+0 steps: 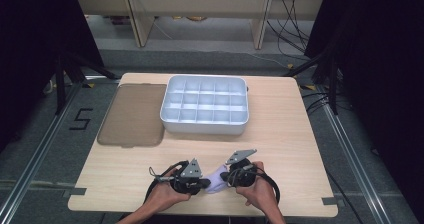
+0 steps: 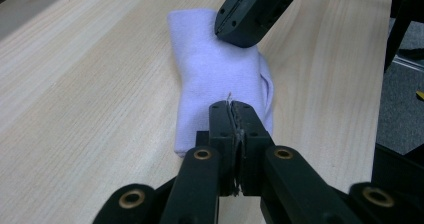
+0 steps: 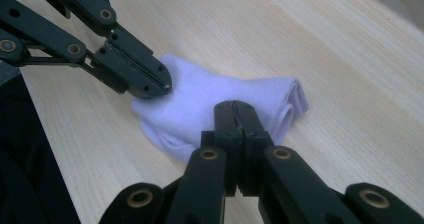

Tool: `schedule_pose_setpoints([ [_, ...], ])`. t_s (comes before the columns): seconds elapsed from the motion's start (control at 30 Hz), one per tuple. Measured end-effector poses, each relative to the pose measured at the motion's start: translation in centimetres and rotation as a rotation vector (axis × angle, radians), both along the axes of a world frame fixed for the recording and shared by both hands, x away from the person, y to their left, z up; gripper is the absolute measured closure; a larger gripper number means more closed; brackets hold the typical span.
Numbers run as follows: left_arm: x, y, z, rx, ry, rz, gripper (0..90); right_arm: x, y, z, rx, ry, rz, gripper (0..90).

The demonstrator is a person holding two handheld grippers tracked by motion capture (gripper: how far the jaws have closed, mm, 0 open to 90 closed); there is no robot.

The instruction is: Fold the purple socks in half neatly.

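Observation:
A small pale lavender cloth [image 1: 216,180], folded, lies on the wooden table [image 1: 280,134] near its front edge, between the two grippers. In the left gripper view the cloth [image 2: 210,69] stretches away from my left gripper [image 2: 232,106], whose jaws are shut with white fibres showing in the seam at the near edge. My right gripper [image 3: 235,105] is shut, its tips over the middle of the cloth [image 3: 195,104]; I cannot tell if fabric is pinched. The left gripper [image 3: 162,84] touches the cloth's far side there. The right gripper [image 2: 237,34] rests on the cloth's far end.
A white tray [image 1: 200,126] with several empty compartments stands at the back middle of the table. A brown translucent lid [image 1: 132,114] lies flat to its left. Bare wood lies between the tray and the grippers. Both hands hold the grippers at the front edge.

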State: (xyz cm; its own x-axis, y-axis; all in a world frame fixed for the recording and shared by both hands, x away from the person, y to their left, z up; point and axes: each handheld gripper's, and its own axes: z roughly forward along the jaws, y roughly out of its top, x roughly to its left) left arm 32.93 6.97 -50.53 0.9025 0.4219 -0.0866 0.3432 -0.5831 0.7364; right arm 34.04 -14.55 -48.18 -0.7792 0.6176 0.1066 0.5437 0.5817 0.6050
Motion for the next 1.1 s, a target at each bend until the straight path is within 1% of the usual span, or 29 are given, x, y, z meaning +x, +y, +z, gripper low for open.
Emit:
schedule_pose_setpoints([
  [0.03,0.0,0.0,0.0,0.003,-0.003,0.002,86.9,0.0,-0.1,0.1,0.005,-0.004,0.005,88.5],
  [0.07,0.1,0.0,0.0,0.003,-0.015,-0.008,86.9,-0.2,0.0,0.4,0.020,0.025,-0.023,86.5],
  [0.1,0.0,-0.1,0.0,-0.007,-0.010,-0.006,87.0,-0.2,-0.1,0.5,0.030,0.011,-0.030,84.4],
  [0.13,0.1,-0.1,0.0,-0.005,-0.009,-0.008,87.0,0.0,-0.2,0.7,0.023,-0.007,-0.014,81.1],
  [0.17,0.2,0.0,0.0,0.006,-0.008,-0.023,87.0,0.1,-0.3,0.9,0.037,-0.017,-0.043,77.0],
  [0.2,0.3,0.0,0.1,0.018,-0.010,-0.024,87.0,0.2,-0.4,1.1,0.034,-0.016,-0.061,73.4],
  [0.23,0.1,-0.1,0.0,0.005,-0.013,-0.013,86.9,0.4,-0.6,1.1,0.034,-0.005,-0.074,69.5],
  [0.27,0.2,-0.1,0.0,0.006,-0.022,-0.021,87.0,0.6,-0.7,1.0,0.039,0.004,-0.084,65.3],
  [0.3,0.2,-0.1,0.0,0.007,-0.018,-0.020,86.9,0.7,-0.8,1.0,0.062,0.025,-0.121,59.9],
  [0.33,0.1,-0.1,0.0,-0.006,-0.005,-0.009,86.9,0.9,-0.8,0.9,0.068,0.030,-0.129,56.7],
  [0.37,0.1,-0.2,0.0,-0.010,-0.004,-0.008,86.9,1.0,-0.7,0.7,0.080,0.057,-0.126,52.4],
  [0.4,0.2,-0.1,0.0,0.009,-0.021,-0.019,86.9,1.1,-0.5,0.6,0.087,0.058,-0.131,50.4],
  [0.43,0.1,-0.1,0.0,0.007,-0.019,-0.014,86.9,1.1,-0.3,0.4,0.084,0.055,-0.135,48.4],
  [0.47,0.1,-0.1,0.0,0.008,-0.019,-0.017,86.8,1.1,-0.1,0.3,0.069,0.077,-0.146,46.4],
  [0.5,0.2,-0.1,0.0,0.009,-0.020,-0.023,86.8,1.2,0.1,0.0,0.065,0.078,-0.140,45.6],
  [0.53,0.2,-0.1,0.0,0.006,-0.013,-0.016,86.8,1.2,0.3,-0.1,0.049,0.103,-0.143,45.6],
  [0.57,0.2,-0.1,0.1,0.008,-0.017,-0.022,86.7,1.4,0.3,-0.4,0.042,0.102,-0.144,45.2],
  [0.6,0.2,0.0,0.1,0.011,-0.014,-0.026,86.5,1.4,0.2,-0.7,0.047,0.129,-0.162,45.2],
  [0.63,0.2,0.0,0.0,0.004,-0.004,-0.023,86.3,1.6,0.0,-1.0,0.059,0.137,-0.167,45.1],
  [0.7,0.2,0.0,0.0,0.002,-0.008,-0.021,86.1,1.7,-0.3,-1.4,0.080,0.162,-0.173,45.5],
  [0.73,0.2,0.0,0.0,-0.011,0.000,-0.018,86.0,1.6,-0.3,-1.5,0.088,0.166,-0.174,45.7],
  [0.77,0.1,0.0,-0.1,-0.022,0.019,-0.003,85.6,1.6,-0.3,-1.5,0.085,0.167,-0.179,45.7],
  [0.8,0.1,0.0,-0.1,-0.021,0.016,-0.007,84.9,1.6,-0.2,-1.4,0.076,0.165,-0.184,45.8],
  [0.83,0.2,0.1,0.0,-0.016,0.005,-0.023,84.0,1.6,-0.1,-1.4,0.071,0.158,-0.182,46.0],
  [0.87,0.1,0.2,0.0,-0.014,0.005,-0.022,83.3,1.5,0.0,-1.4,0.068,0.154,-0.175,48.3],
  [0.93,0.2,0.2,-0.1,-0.030,0.015,-0.023,82.6,1.3,0.1,-1.5,0.078,0.158,-0.184,51.0],
  [1.0,0.2,0.3,-0.1,-0.030,0.037,-0.015,79.8,1.2,0.0,-1.5,0.092,0.176,-0.176,54.8],
  [1.07,0.2,0.3,-0.1,-0.045,0.040,-0.030,77.1,1.2,-0.1,-1.7,0.117,0.188,-0.180,58.0],
  [1.1,0.2,0.4,0.0,-0.055,0.051,-0.029,73.4,1.2,-0.2,-1.8,0.125,0.188,-0.173,59.8],
])
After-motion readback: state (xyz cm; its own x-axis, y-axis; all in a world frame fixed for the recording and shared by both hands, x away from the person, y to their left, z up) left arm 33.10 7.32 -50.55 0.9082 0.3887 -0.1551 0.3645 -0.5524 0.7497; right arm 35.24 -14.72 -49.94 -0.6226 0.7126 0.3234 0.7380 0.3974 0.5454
